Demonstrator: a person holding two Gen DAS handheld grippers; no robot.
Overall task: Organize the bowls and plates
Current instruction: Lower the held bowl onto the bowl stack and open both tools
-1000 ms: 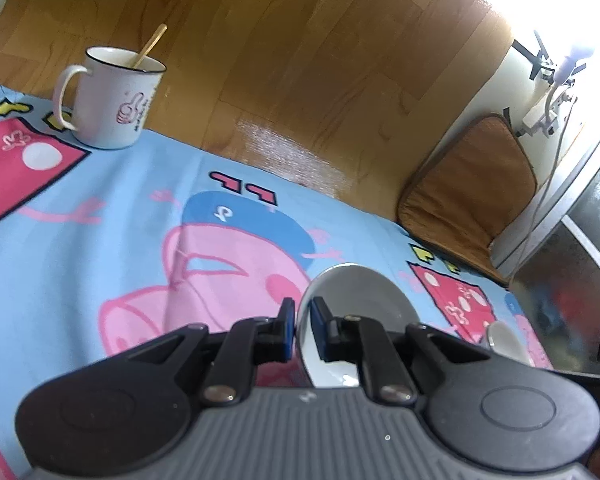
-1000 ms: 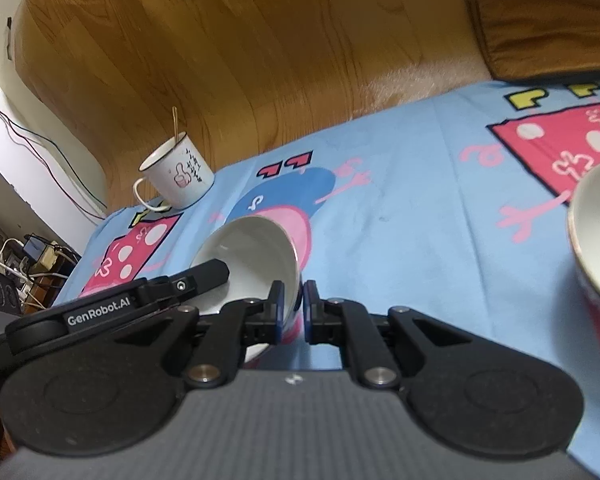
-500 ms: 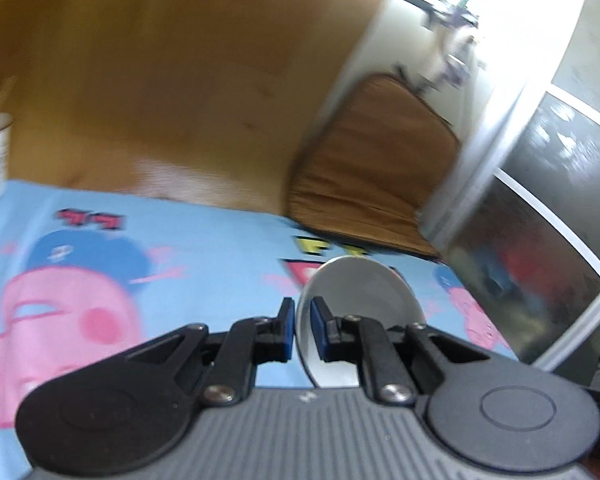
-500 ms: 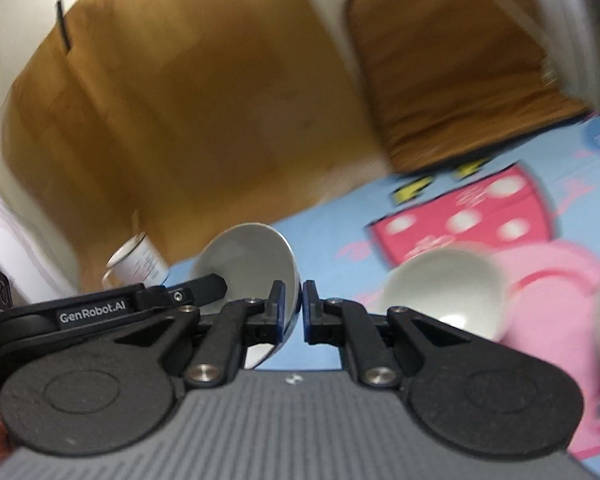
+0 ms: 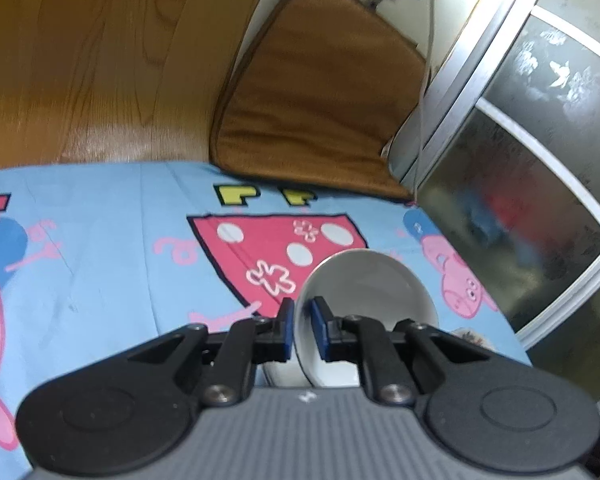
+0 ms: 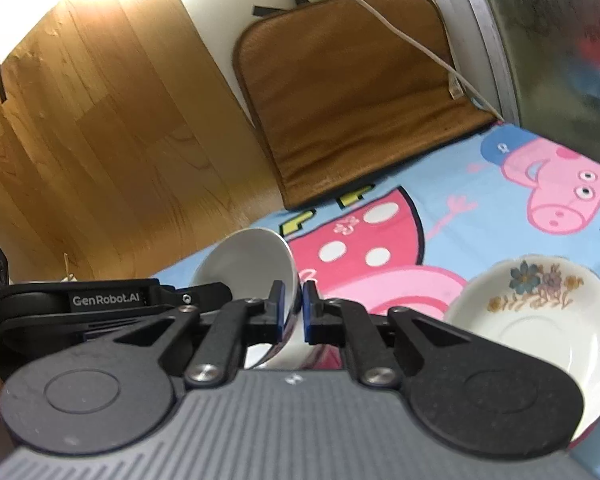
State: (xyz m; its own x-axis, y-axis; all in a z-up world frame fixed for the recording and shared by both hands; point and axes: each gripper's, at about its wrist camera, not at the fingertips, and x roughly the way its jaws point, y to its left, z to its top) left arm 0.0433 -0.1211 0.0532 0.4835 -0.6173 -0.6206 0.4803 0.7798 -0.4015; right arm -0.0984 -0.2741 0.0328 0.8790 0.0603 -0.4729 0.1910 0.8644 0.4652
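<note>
My left gripper [image 5: 302,330] is shut on the rim of a plain white bowl [image 5: 368,292], held tilted above the cartoon-print cloth [image 5: 100,232]. My right gripper [image 6: 294,312] is shut on the rim of the same white bowl [image 6: 246,264]; the left gripper's black body [image 6: 112,300] shows beside it at the left. A white saucer with a flower pattern [image 6: 536,320] lies on the cloth just right of my right gripper.
A brown cushion [image 5: 316,100] leans against the white wall beyond the cloth's far edge. Wood floor [image 5: 80,60] lies to the left. A glass door with a metal frame [image 5: 540,160] stands at the right. A white cable [image 6: 400,28] hangs over the cushion.
Both grippers have swung to the right with the bowl. The mug with the stick has left the left view. The flowered saucer has come close at the lower right.
</note>
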